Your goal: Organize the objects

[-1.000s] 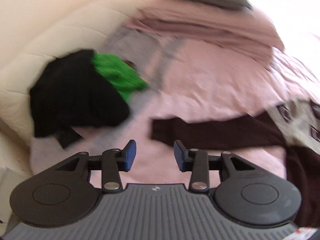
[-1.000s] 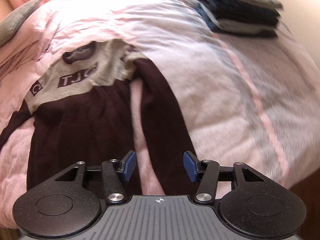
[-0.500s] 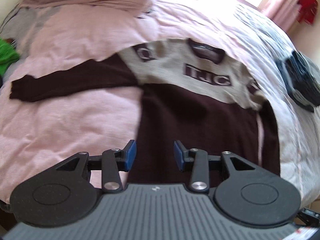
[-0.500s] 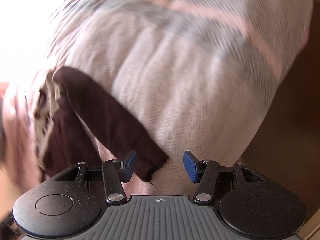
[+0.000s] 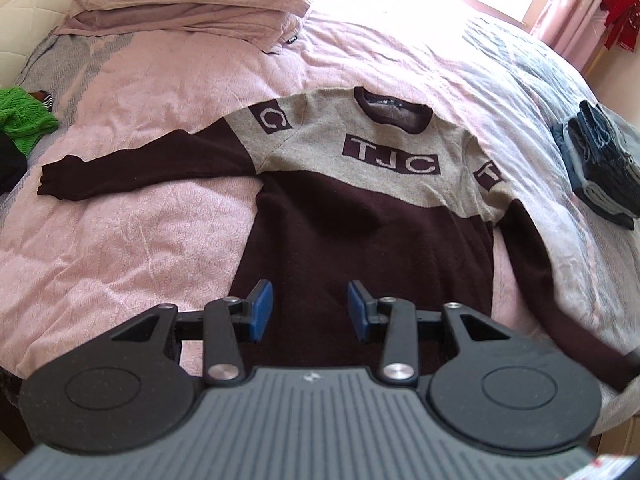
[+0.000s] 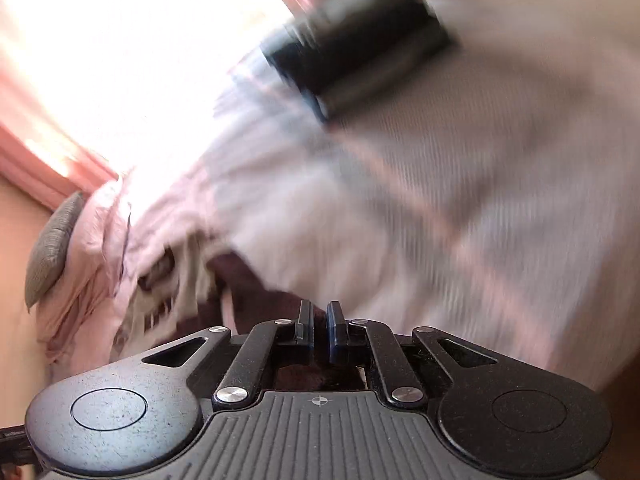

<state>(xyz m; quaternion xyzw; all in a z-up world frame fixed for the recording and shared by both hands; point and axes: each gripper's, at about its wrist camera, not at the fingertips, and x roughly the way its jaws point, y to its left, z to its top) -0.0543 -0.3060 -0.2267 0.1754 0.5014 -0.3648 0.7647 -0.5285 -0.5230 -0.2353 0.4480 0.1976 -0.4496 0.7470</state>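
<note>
A maroon and grey sweater [image 5: 360,236] lettered "TJC" lies spread flat on the pink bed, its left sleeve stretched out to the left. My left gripper [image 5: 307,312] is open and empty, hovering over the sweater's lower hem. My right gripper [image 6: 319,330] is shut on the cuff of the sweater's right sleeve [image 6: 256,296]; dark fabric shows between and under its fingers. The right wrist view is blurred by motion. In the left wrist view that sleeve [image 5: 560,300] runs down to the lower right edge.
A folded stack of dark jeans [image 5: 600,168] lies at the bed's right side, also blurred in the right wrist view [image 6: 360,36]. A green knit [image 5: 24,120] and black garment lie at far left. Folded pink bedding [image 5: 188,4] and a grey pillow [image 6: 50,248] lie at the head.
My right gripper has closed on the sleeve cuff and is swinging, with the view tilting. My left gripper has held over the sweater's hem, open.
</note>
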